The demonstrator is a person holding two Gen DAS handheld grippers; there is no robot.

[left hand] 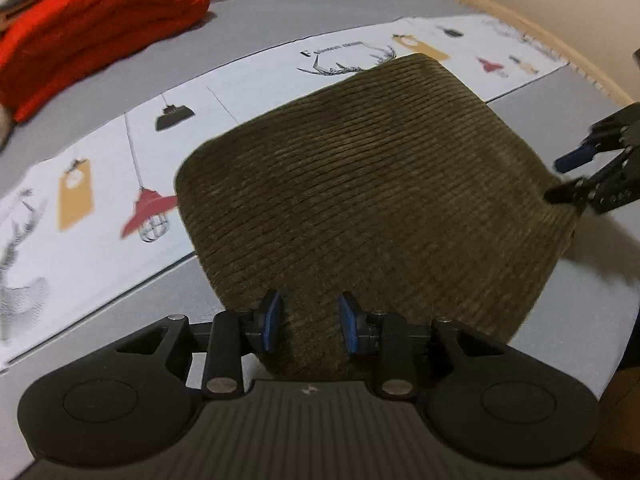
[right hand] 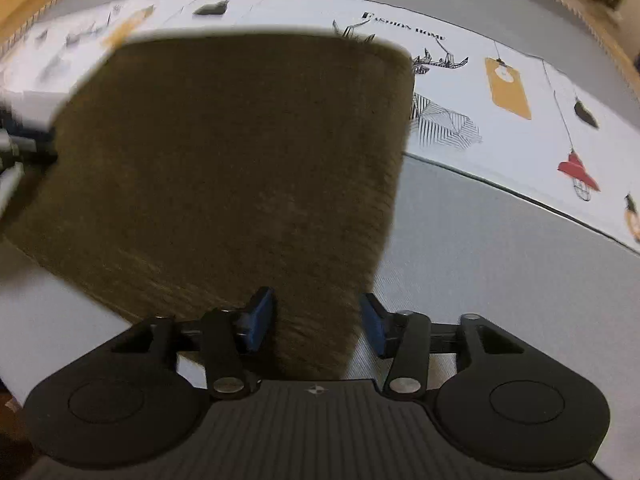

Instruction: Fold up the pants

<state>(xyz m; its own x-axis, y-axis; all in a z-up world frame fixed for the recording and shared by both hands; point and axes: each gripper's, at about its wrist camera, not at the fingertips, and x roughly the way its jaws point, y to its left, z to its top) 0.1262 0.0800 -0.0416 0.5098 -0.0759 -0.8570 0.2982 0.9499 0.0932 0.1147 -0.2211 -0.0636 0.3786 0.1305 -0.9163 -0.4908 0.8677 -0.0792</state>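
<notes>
Olive corduroy pants (left hand: 360,184), folded into a thick pad, lie across a printed white cloth (left hand: 100,184) on the grey table. My left gripper (left hand: 310,322) is at their near edge. Fabric fills the gap between its blue pads, so it is shut on the pants, and the near side looks lifted, casting a shadow at the right. My right gripper (right hand: 316,322) is open over the pants (right hand: 224,168); their right edge runs between its pads and the right pad stands clear. In the left wrist view the right gripper (left hand: 558,180) has spread fingers at the pants' right corner.
A folded red knit (left hand: 92,28) lies at the far left of the table. The grey tabletop (right hand: 480,264) extends right of the pants, and the table's stitched wooden rim (left hand: 520,20) curves along the back. The left gripper (right hand: 12,148) shows blurred at the pants' left.
</notes>
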